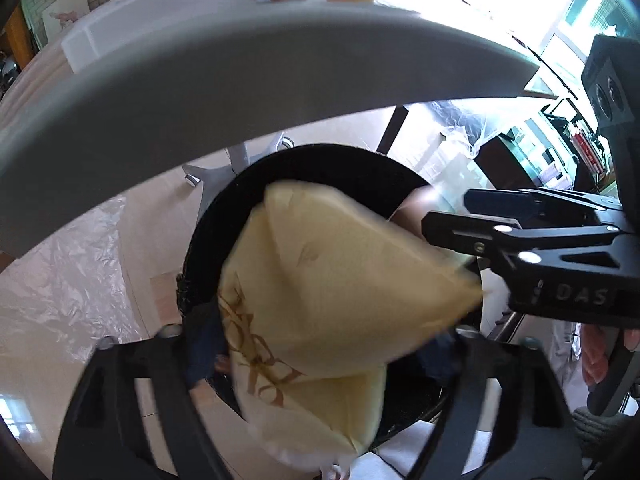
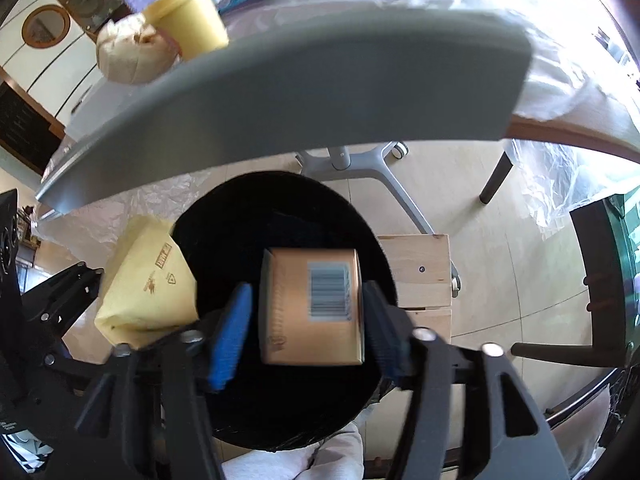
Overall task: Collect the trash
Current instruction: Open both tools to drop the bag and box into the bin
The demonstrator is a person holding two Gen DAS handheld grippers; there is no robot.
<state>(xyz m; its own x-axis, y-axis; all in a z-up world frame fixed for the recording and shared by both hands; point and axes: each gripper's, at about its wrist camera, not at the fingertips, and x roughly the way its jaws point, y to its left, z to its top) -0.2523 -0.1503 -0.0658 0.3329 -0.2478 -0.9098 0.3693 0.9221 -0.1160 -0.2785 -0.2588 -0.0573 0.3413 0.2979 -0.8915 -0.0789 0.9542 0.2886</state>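
Observation:
A black trash bin (image 1: pixel 320 160) stands on the floor below the table edge; it also shows in the right wrist view (image 2: pixel 224 224). My left gripper (image 1: pixel 320 344) is shut on a crumpled yellow paper bag (image 1: pixel 328 280), held over the bin's mouth. The bag also shows in the right wrist view (image 2: pixel 148 280) at the bin's left rim. My right gripper (image 2: pixel 304 324) is open, its blue pads (image 2: pixel 230 332) apart from a brown cardboard box (image 2: pixel 312 308) with a barcode, which is blurred over the bin opening. The right gripper also shows in the left wrist view (image 1: pixel 460 224).
A grey table edge (image 2: pixel 280 92) spans overhead, with a yellow cup (image 2: pixel 188 24) and a wrapped bundle (image 2: pixel 128 52) on top. A wooden stool (image 2: pixel 416 276), a chair base (image 2: pixel 352 164) and plastic sheeting (image 1: pixel 60 280) are on the floor nearby.

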